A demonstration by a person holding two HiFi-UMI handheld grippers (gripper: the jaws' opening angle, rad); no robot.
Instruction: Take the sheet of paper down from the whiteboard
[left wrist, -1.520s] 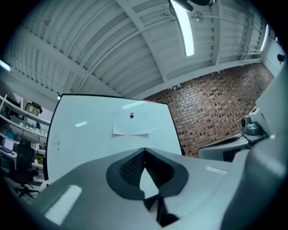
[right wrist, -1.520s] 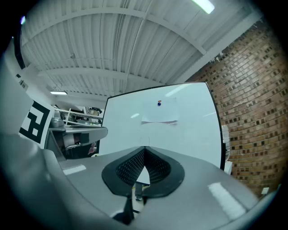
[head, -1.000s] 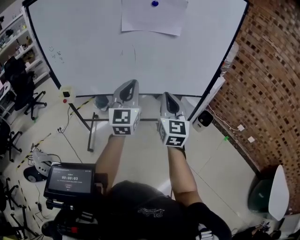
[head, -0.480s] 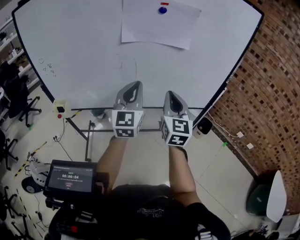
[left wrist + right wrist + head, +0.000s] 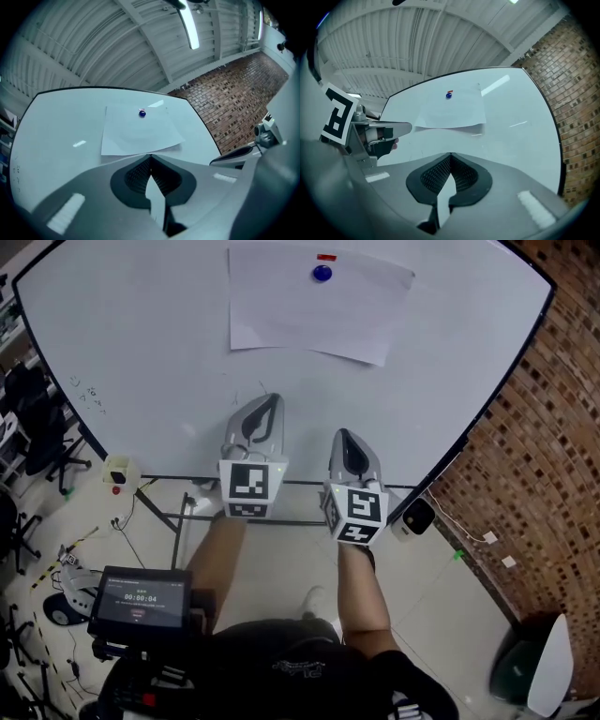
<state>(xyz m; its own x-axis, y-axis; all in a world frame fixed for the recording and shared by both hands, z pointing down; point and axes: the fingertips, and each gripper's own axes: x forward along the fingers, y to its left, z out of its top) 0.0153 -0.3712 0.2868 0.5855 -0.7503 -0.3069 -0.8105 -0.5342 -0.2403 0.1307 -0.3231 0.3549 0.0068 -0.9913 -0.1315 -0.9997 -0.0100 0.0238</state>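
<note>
Fingers (image 5: 133,178) of the left gripper (image 5: 263,407) and right gripper (image 5: 341,439) are pressed together on nothing, below the paper (image 5: 309,310). It hangs on the whiteboard (image 5: 141,362) under a blue magnet (image 5: 322,274). A screen (image 5: 141,601) reads 00:00:04; the scribbles (image 5: 89,392) on the whiteboard are unreadable.

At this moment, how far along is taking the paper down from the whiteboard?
Done: nothing; the sheet of paper hangs on the whiteboard under a blue magnet. In hand: left gripper and right gripper, both shut and empty, sit below the sheet, apart from it. Left: free the sheet and take it down.
</note>
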